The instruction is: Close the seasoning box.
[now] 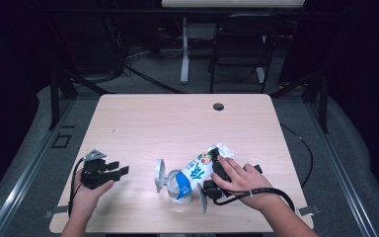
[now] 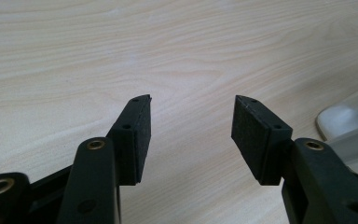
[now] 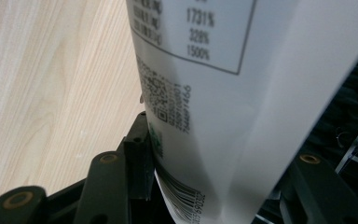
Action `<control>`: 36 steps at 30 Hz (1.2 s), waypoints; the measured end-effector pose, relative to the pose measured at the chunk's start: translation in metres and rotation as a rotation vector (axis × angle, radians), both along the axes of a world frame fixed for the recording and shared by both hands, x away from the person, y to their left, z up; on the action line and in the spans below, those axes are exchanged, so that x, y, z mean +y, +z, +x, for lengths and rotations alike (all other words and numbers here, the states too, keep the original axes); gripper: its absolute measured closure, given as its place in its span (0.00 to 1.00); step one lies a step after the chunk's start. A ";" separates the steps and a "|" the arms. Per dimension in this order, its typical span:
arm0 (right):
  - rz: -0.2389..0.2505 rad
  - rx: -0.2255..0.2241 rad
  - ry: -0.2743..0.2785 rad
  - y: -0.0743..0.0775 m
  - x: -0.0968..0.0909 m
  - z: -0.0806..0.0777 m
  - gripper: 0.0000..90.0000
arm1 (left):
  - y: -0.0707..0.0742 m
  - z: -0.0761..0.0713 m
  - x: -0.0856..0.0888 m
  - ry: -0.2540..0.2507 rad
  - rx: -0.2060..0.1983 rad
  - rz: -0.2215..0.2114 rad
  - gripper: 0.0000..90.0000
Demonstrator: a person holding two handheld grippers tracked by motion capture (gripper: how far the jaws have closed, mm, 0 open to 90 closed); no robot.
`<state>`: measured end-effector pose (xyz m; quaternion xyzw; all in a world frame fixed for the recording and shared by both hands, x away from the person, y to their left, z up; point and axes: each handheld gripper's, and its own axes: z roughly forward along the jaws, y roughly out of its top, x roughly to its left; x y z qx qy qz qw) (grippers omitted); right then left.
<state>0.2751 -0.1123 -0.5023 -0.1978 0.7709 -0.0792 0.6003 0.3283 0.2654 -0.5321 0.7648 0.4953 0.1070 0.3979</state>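
A white carton (image 1: 200, 170) with blue print and a gable top lies tilted near the table's front, its blue end low against a white plastic piece (image 1: 176, 190). My right gripper (image 1: 213, 169) is shut across the carton's upper half, with a hand over it. In the right gripper view the carton's printed side (image 3: 214, 93) fills the gap; the left pad (image 3: 139, 161) presses on it and the other pad is hidden behind it. My left gripper (image 1: 120, 168) rests at the front left, open, with nothing but bare wood between its pads (image 2: 137, 135).
The light wooden table (image 1: 177, 123) has a small round cable hole (image 1: 218, 106) at the back. A white round plate (image 1: 160, 174) stands upright beside the carton's low end. A white rounded edge (image 2: 349, 123) is at the right of the left gripper view. A chair (image 1: 239, 49) stands behind the table.
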 end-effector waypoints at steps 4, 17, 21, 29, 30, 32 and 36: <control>-0.002 -0.001 0.001 0.000 0.000 0.000 0.57 | 0.000 0.000 0.000 0.000 -0.001 0.000 0.53; -0.008 -0.005 0.003 0.000 0.000 0.000 0.57 | 0.000 0.000 0.000 0.005 -0.006 -0.004 0.53; -0.003 -0.001 0.006 0.000 0.000 0.000 0.57 | -0.001 0.000 0.000 0.003 -0.005 -0.003 0.53; -0.004 -0.003 0.008 0.000 0.000 0.000 0.57 | -0.001 0.000 0.000 0.004 -0.005 -0.004 0.53; -0.004 -0.004 0.008 0.000 0.000 0.000 0.57 | -0.001 0.000 0.000 0.004 -0.005 -0.003 0.53; -0.004 -0.003 0.009 0.000 0.000 0.000 0.57 | -0.001 0.000 0.000 0.003 -0.005 -0.003 0.53; -0.008 -0.003 0.010 0.000 0.000 0.000 0.58 | -0.001 0.000 0.000 0.003 -0.005 -0.003 0.53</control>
